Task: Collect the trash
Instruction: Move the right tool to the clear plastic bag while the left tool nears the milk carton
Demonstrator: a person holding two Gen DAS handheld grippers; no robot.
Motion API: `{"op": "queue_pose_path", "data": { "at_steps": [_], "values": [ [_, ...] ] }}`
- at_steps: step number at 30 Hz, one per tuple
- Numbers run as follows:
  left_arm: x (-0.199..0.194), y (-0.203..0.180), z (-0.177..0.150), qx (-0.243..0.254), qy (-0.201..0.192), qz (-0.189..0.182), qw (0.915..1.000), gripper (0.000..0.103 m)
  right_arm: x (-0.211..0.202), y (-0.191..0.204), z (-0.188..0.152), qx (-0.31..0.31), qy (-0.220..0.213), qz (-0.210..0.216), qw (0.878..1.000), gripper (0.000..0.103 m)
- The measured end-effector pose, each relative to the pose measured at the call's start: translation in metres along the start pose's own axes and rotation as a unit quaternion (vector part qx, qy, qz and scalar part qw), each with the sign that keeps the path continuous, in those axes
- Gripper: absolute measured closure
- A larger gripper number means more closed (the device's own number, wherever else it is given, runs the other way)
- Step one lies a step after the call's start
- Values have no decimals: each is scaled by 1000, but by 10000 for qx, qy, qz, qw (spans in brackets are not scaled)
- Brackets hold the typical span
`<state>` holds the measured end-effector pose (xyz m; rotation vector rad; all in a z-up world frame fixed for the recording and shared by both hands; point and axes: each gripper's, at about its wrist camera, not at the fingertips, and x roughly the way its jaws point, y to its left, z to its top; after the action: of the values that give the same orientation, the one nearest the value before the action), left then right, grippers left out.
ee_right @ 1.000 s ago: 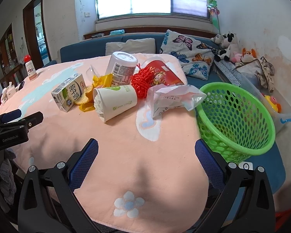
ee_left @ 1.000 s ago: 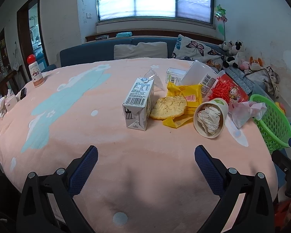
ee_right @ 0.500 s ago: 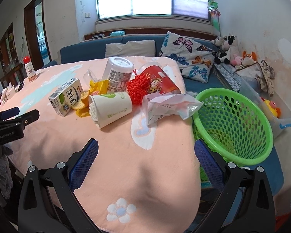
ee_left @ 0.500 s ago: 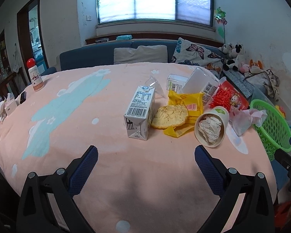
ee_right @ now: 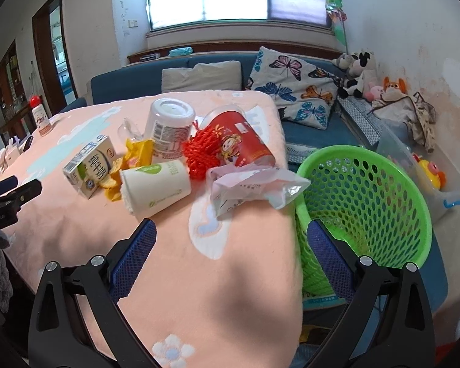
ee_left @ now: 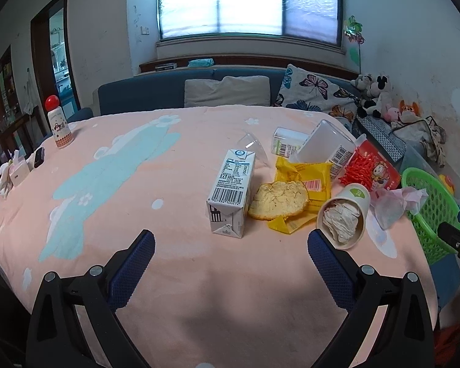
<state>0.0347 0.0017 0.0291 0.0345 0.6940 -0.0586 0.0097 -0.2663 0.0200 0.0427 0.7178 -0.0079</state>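
A pile of trash lies on the pink-covered table [ee_left: 168, 276]: a milk carton [ee_left: 231, 188], a biscuit [ee_left: 277, 199] on a yellow wrapper [ee_left: 309, 168], a paper cup [ee_left: 345, 214] stuffed with tissue, a red container [ee_right: 239, 141], a white jar [ee_right: 168, 125] and a crumpled plastic bag [ee_right: 248, 188]. A green basket [ee_right: 365, 205] stands off the table's right edge. My left gripper [ee_left: 230, 250] is open and empty, short of the carton. My right gripper [ee_right: 230, 242] is open and empty, below the bag, beside the basket.
A red-capped bottle [ee_left: 58, 122] and small items [ee_left: 18, 168] stand at the table's far left. A blue sofa [ee_right: 199, 70] with cushions and stuffed toys [ee_right: 358, 70] runs behind. A clear bin [ee_right: 420, 159] sits beyond the basket.
Both grippers have pulled back and risen, so the trash looks smaller and farther. The right view has swung right, showing more of the basket's inside. Nothing on the table moved.
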Motion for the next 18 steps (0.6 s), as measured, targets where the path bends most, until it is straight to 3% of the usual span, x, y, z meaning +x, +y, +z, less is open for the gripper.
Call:
{"op": "queue_pose_path", "data": {
  "at_steps": [18],
  "values": [
    [9,-9,17,140,-1,-107,9998,6,21,-33,33,-21,105,-11,9999,16]
  ]
}}
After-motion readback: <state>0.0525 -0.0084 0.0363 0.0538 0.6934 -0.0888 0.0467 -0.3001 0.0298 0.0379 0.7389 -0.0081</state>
